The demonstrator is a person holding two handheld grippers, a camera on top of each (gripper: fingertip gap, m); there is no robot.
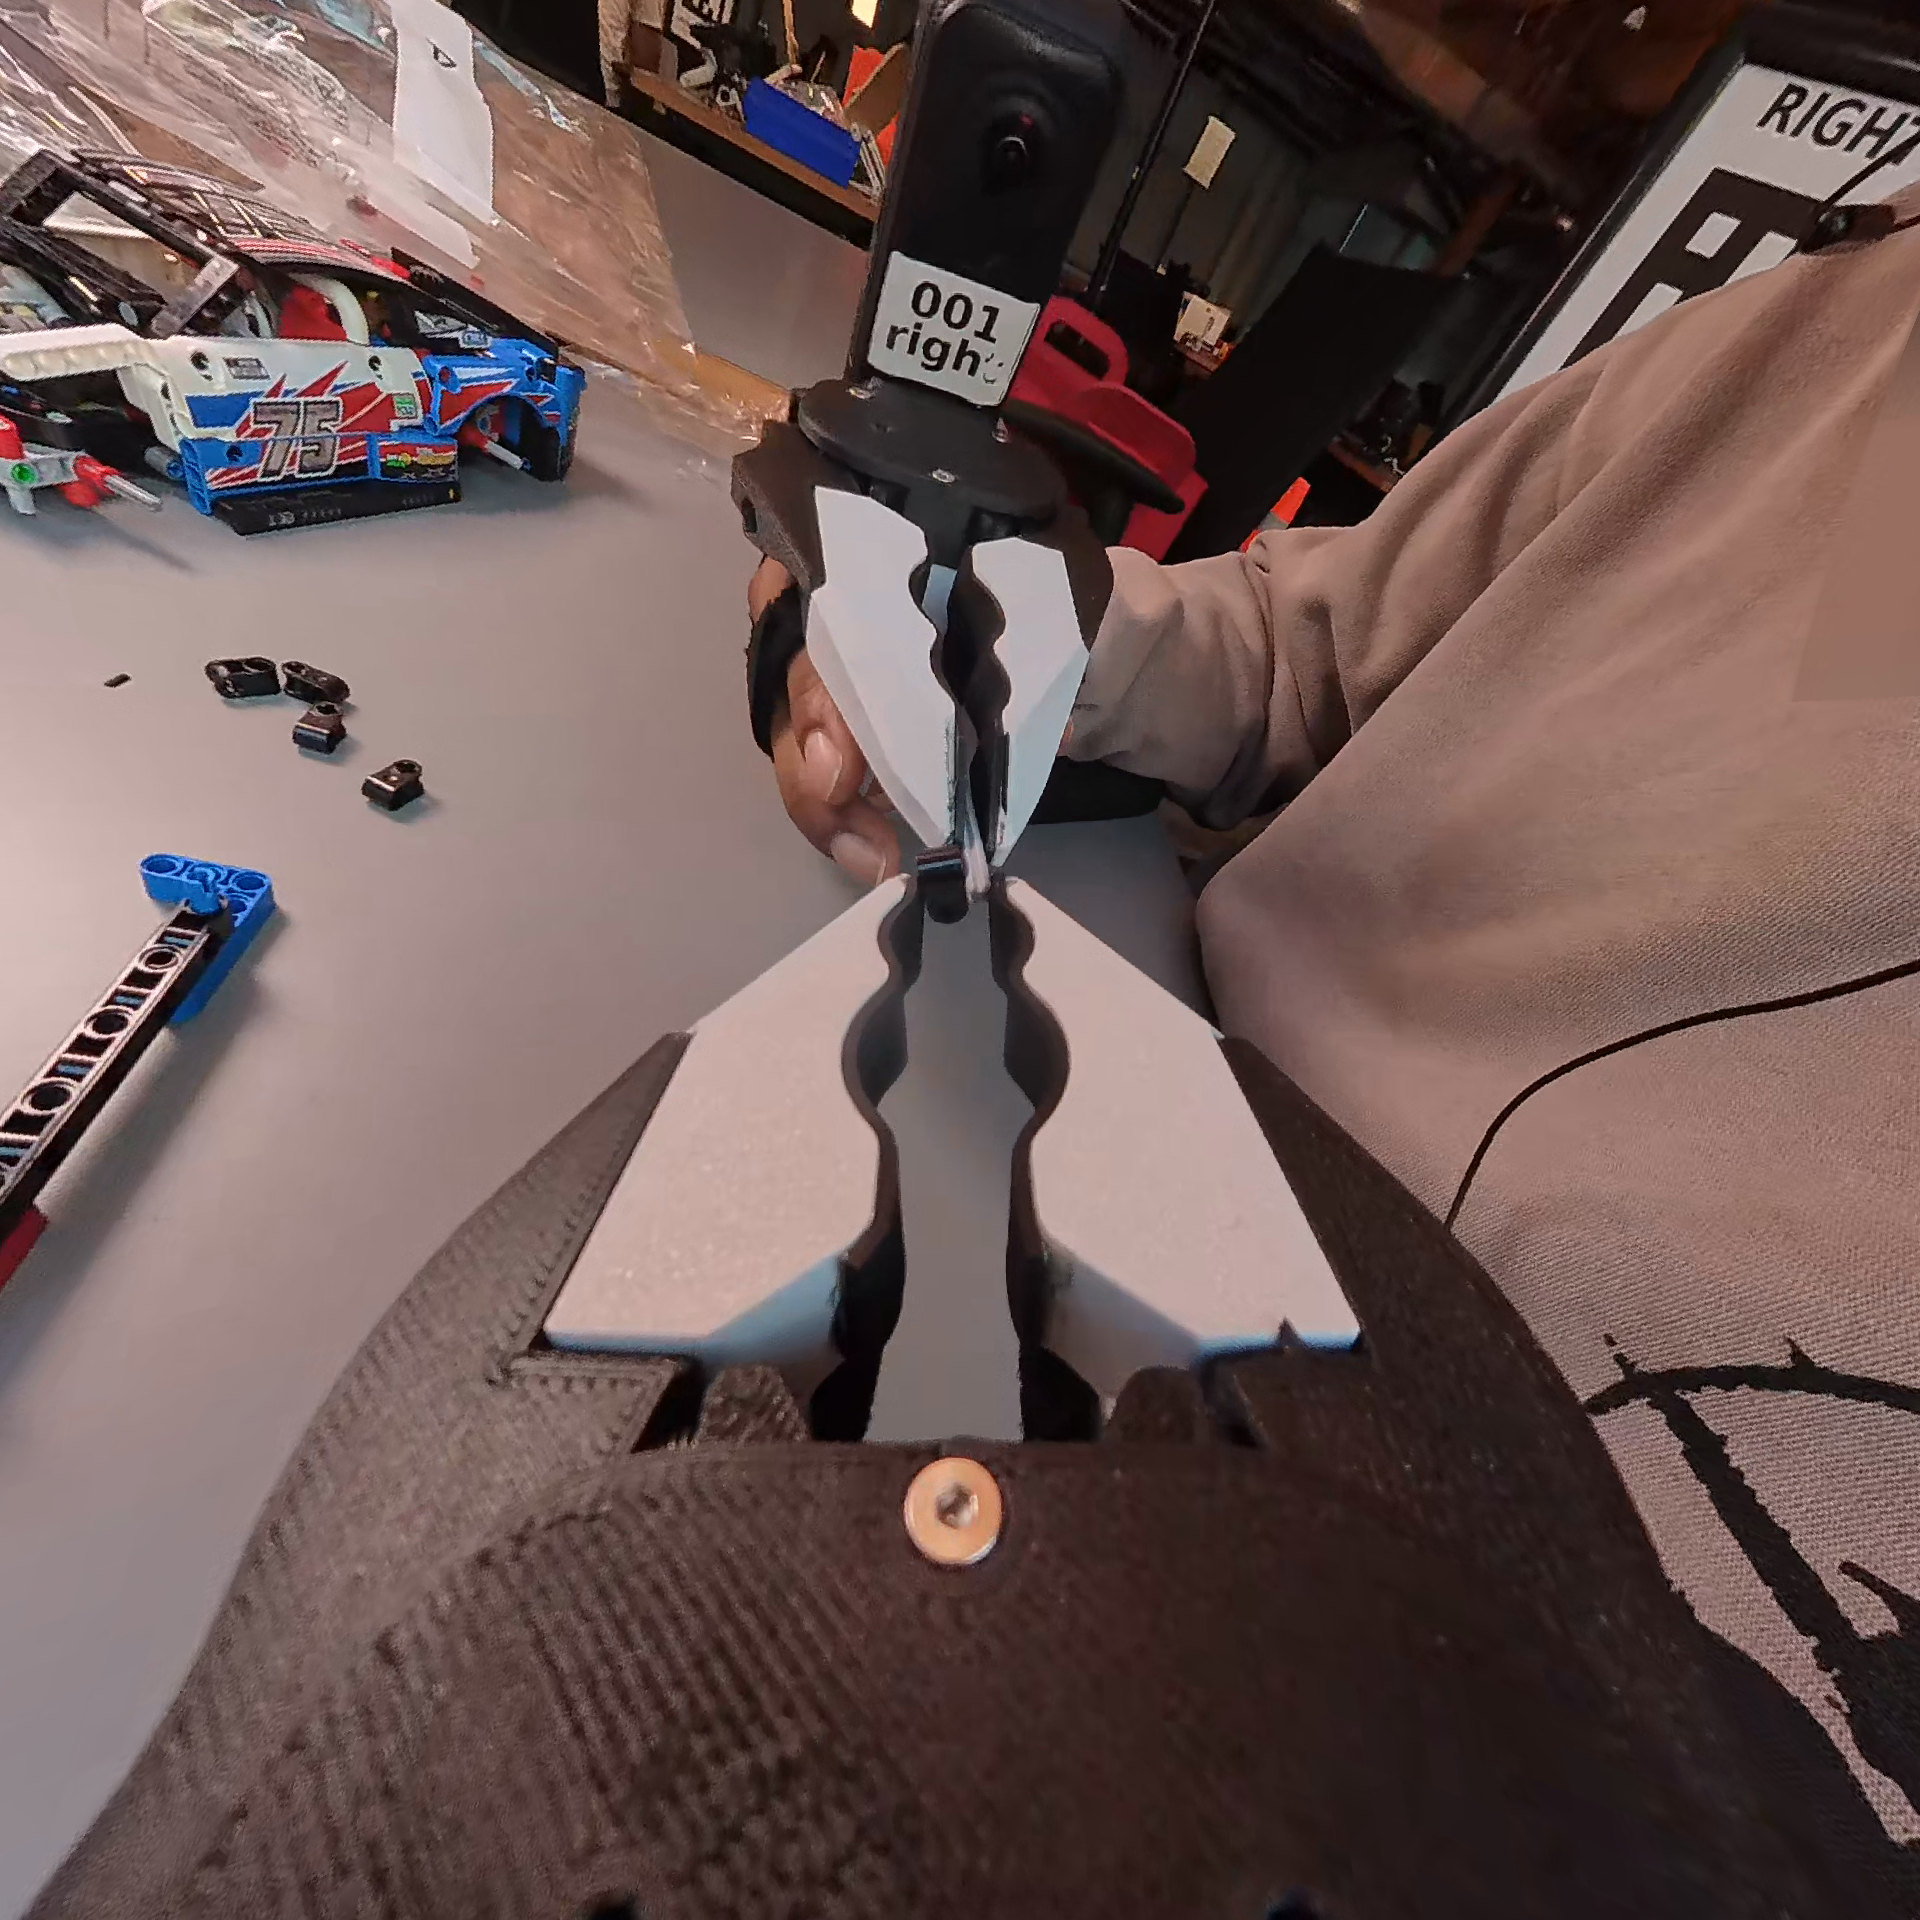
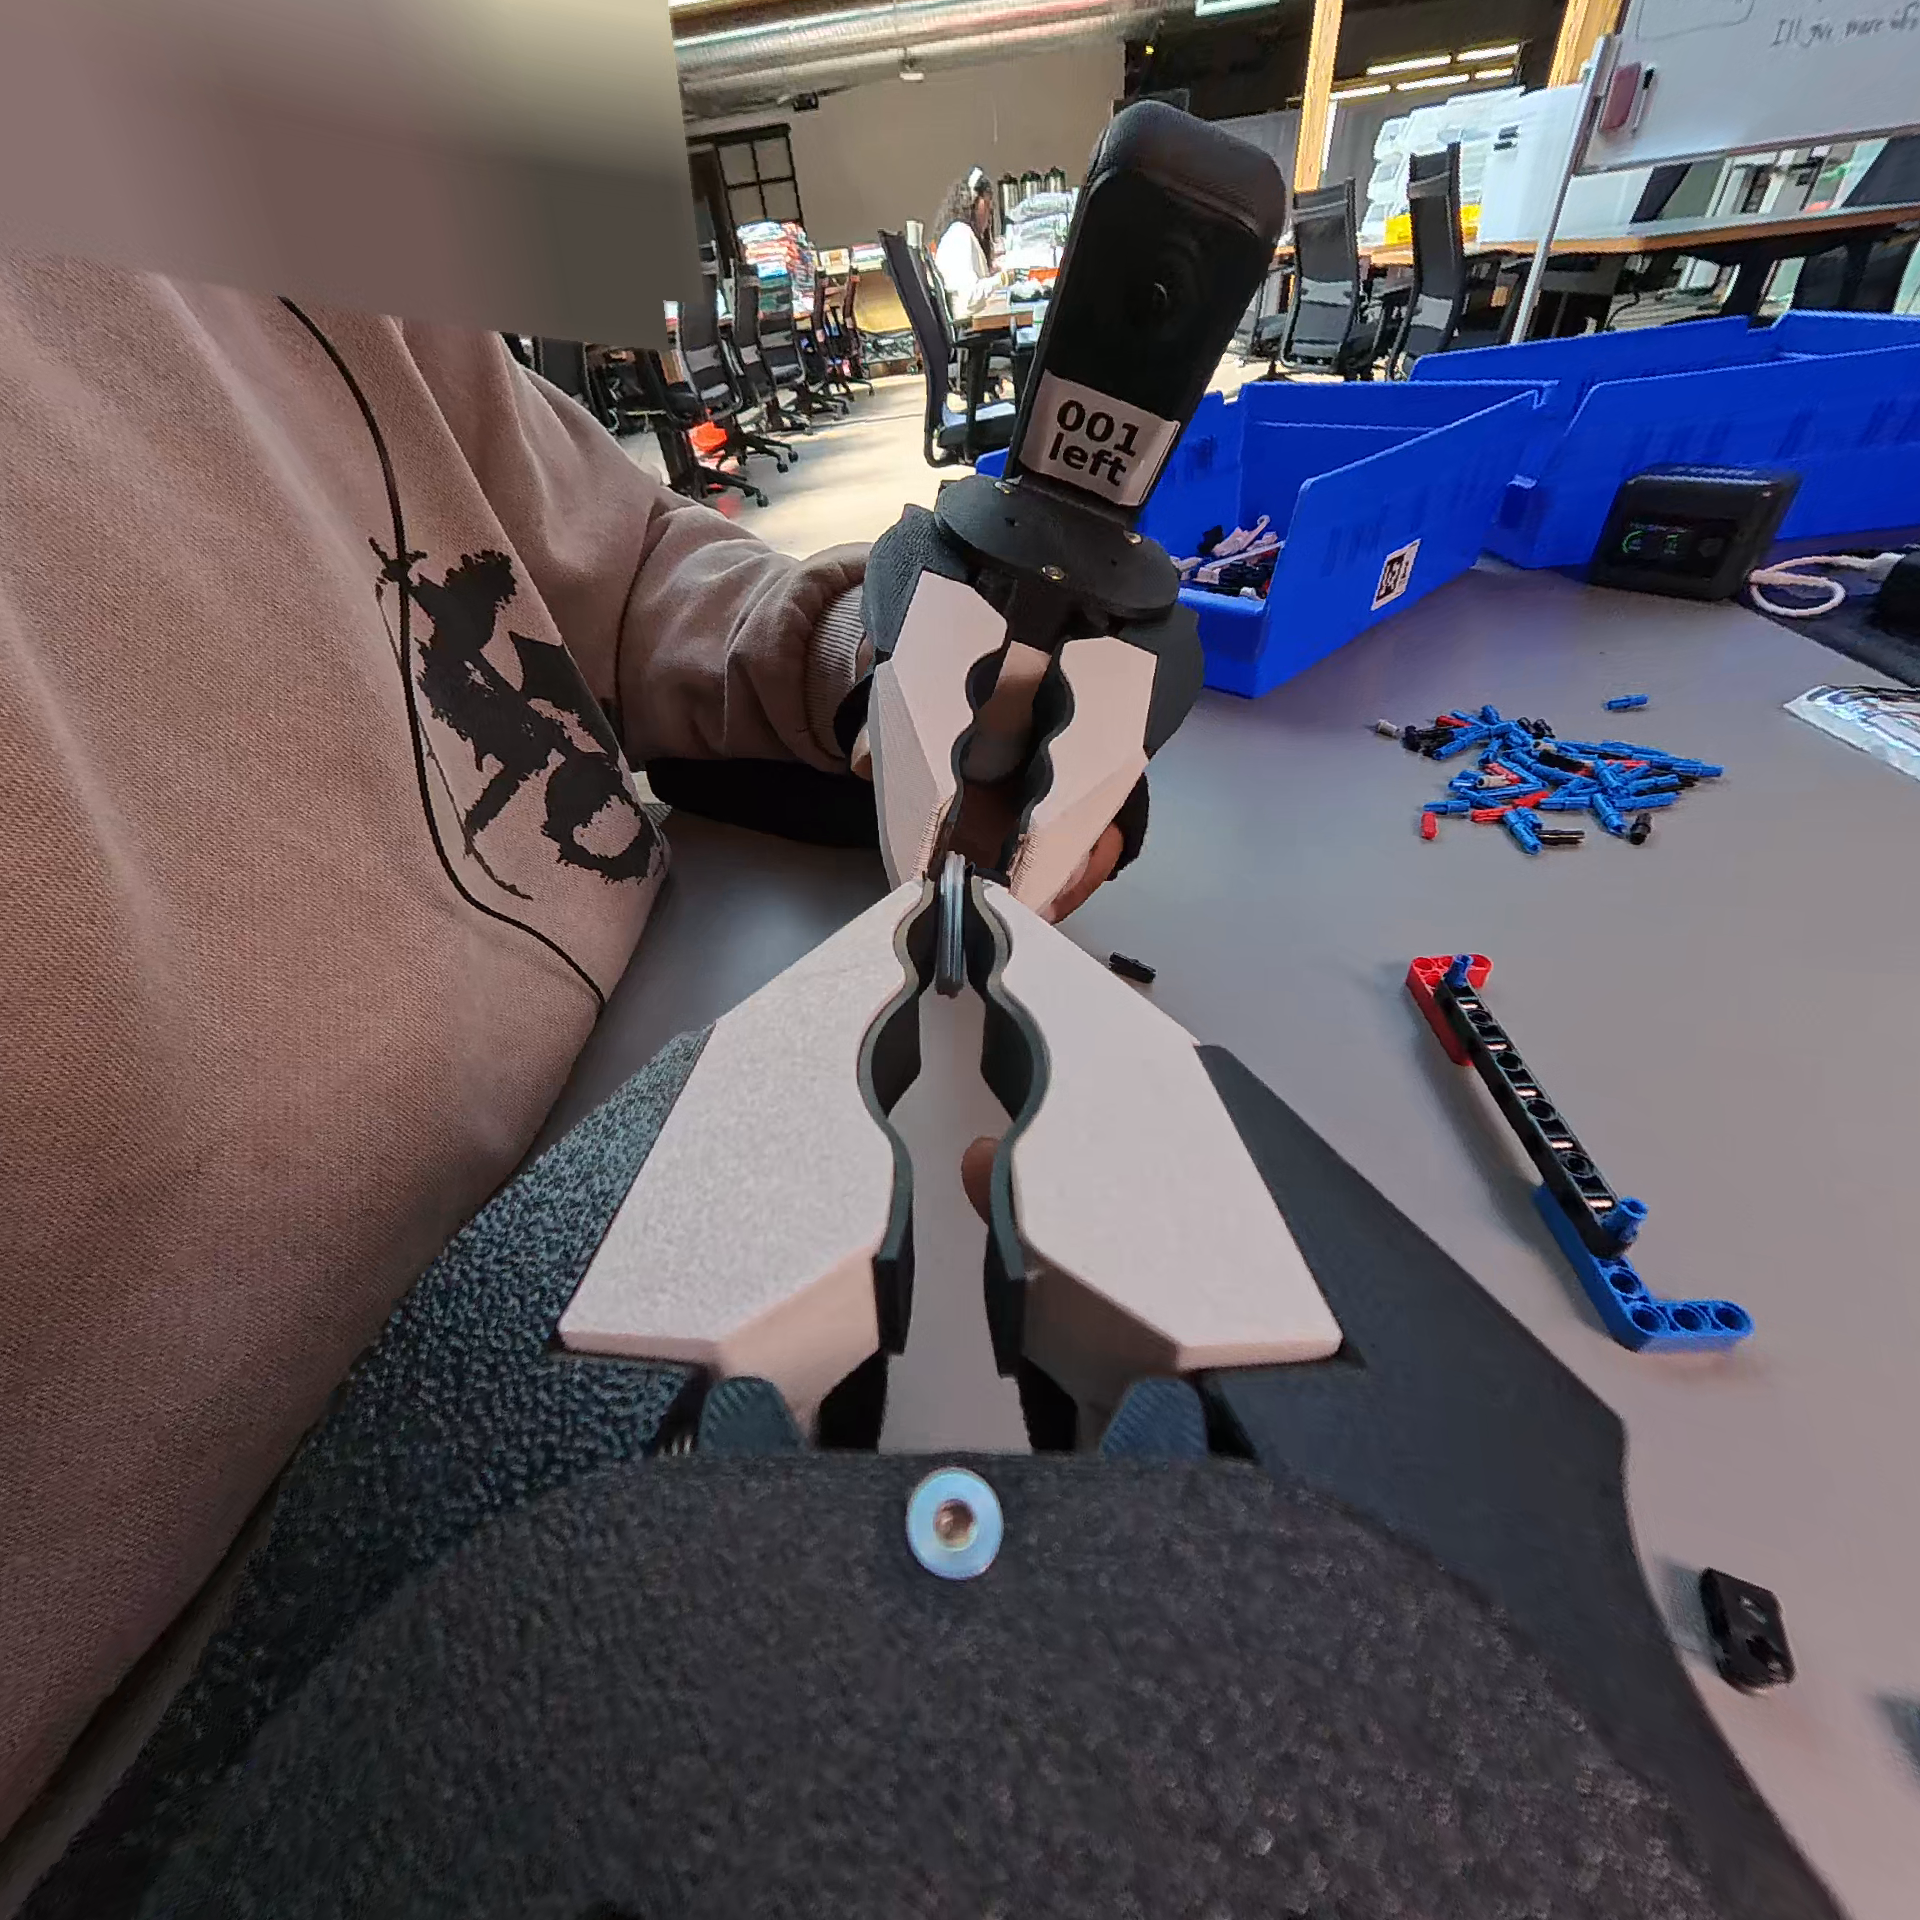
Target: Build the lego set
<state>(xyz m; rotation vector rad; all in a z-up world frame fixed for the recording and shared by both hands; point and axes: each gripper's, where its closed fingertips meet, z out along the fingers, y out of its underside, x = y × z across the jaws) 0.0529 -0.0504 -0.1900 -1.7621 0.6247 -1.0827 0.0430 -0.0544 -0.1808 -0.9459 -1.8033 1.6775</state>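
- big open workshop/office in the background, rows of chairs, blue bins (image 2: 1351, 499) in the upper right of the right wrist view, and a plain grey table (image 1: 468, 1091) carrying everything.
- both grippers meet tip to tip in the middle of each frame, held above the table close to the person's sweatshirt (image 1: 1558, 831).
- left gripper (image 1: 951, 883) is closed down on a small black lego piece (image 1: 943, 883) right at its tips.
- right gripper (image 2: 951, 914) is pinched together on a thin dark round piece (image 2: 950, 935), seen edge-on, so i can't tell exactly what it is.
- looks to me like the two small parts are being pushed together.
- rest of the set: the half-built race car (image 1: 281, 395) in the upper left of the left wrist view, loose black connectors (image 1: 312, 717) below it, a black beam with a blue end (image 1: 135, 997) at the left edge, and a pile of blue pins (image 2: 1558, 769) at the right of the right wrist view.
- what could go wrong: both holds are only at the very tips, so a slightly off-axis push could twist a piece out and drop it on the table or into the person's lap.
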